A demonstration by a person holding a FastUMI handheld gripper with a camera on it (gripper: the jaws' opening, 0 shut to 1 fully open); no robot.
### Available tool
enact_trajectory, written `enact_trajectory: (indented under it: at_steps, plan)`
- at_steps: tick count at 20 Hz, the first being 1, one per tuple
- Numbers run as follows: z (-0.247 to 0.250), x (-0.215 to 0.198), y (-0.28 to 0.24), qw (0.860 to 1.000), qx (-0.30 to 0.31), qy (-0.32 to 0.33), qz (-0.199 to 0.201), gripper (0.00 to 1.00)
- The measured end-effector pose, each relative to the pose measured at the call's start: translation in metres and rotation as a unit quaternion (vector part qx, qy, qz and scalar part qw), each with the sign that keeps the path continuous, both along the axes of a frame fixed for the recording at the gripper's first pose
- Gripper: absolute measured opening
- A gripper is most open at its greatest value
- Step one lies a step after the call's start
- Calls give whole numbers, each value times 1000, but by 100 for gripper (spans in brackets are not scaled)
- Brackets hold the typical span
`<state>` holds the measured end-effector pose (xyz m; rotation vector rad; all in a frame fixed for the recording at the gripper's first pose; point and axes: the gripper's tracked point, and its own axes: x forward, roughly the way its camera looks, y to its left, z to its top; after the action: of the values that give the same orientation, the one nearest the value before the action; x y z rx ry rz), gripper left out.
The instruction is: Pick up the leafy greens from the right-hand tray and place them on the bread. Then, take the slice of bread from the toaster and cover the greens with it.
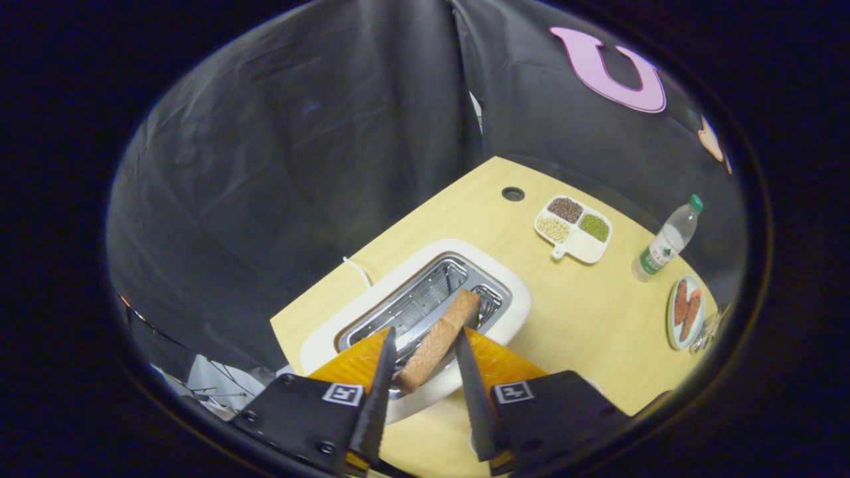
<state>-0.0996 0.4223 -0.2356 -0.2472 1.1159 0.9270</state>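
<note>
In the gripper view, the gripper (425, 362) is hanging over the toaster (425, 309), which is sitting near the worktop's (571, 312) left edge. The slice of bread (438, 342) is lying between the two fingers, its crust edge facing the camera and its long axis running away from them, forward and a little to the right, toward the slot. The fingers are standing apart, flanking the slice close on both sides; whether both are pressing on it, I cannot tell. The near end of the slice is sitting right at the fingertips, and the far end is reaching over the wire rack in the slot. By my reading the bread is being taken out of the toaster, so the covering step looks to be under way.

Beyond the toaster, toward the worktop's far edge, a divided dish of beans (573, 228) is sitting. A water bottle (666, 239) and a plate of sausages (684, 312) are standing along the right edge.
</note>
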Motion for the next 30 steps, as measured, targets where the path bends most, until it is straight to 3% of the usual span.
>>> enact_trajectory:
  at_steps: [8,22,30]
  plan:
    - [23,1,-3,998,37,31,-41,5]
    - [74,15,-42,987,109,55,-101,5]
    - [80,20,-82,983,106,50,-139,5]
